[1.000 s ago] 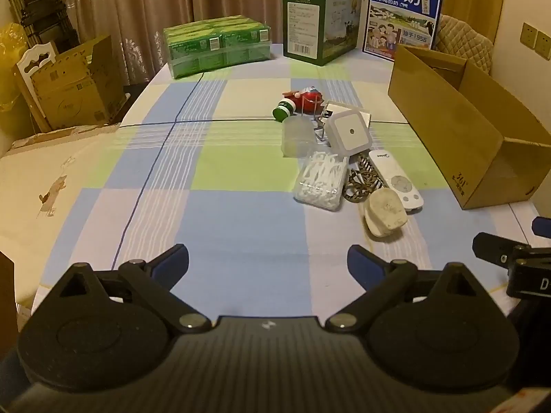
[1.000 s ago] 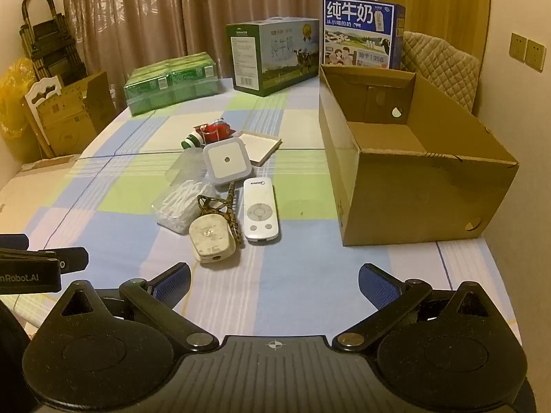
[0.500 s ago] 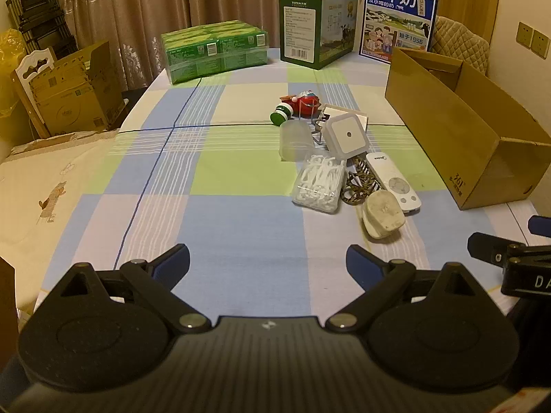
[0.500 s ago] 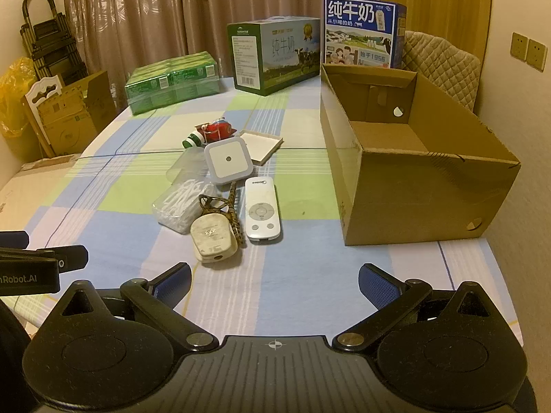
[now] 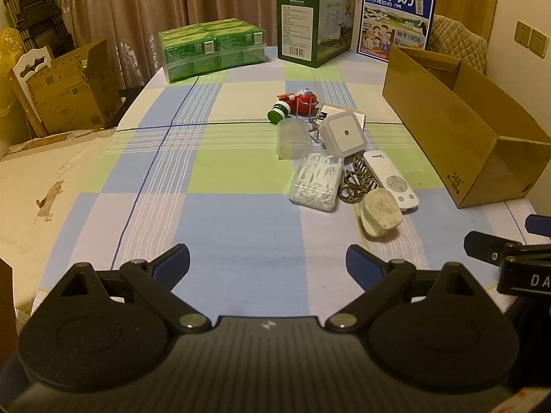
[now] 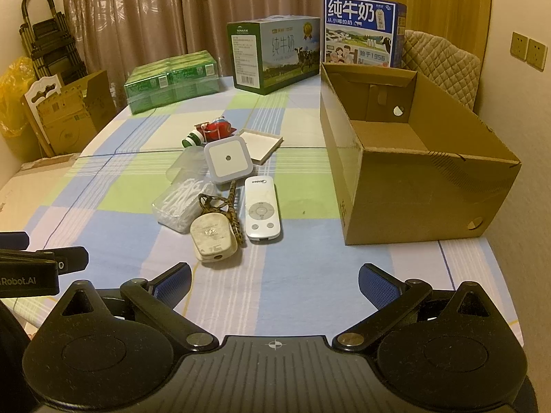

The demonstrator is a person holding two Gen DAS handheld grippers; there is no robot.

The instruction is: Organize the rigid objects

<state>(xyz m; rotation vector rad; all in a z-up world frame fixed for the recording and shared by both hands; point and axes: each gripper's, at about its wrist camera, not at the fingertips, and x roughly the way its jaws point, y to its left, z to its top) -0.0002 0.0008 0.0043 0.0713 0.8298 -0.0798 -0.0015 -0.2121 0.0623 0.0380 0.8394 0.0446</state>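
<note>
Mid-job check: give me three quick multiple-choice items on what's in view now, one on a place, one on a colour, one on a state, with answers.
1. Where does the white remote lie?
A. inside the cardboard box
B. on the tablecloth, between the box and the plug adapter
C. on top of the green packs

2. What colour are the gripper finger pads?
A. blue
B. red
C. yellow

3. What state is the cardboard box in?
A. taped shut
B. open, nothing seen inside
C. open, full of items

Answers:
1 B, it rests flat beside the plug adapter, left of the box.
2 A, all visible pads look blue.
3 B, its bare floor shows.
</note>
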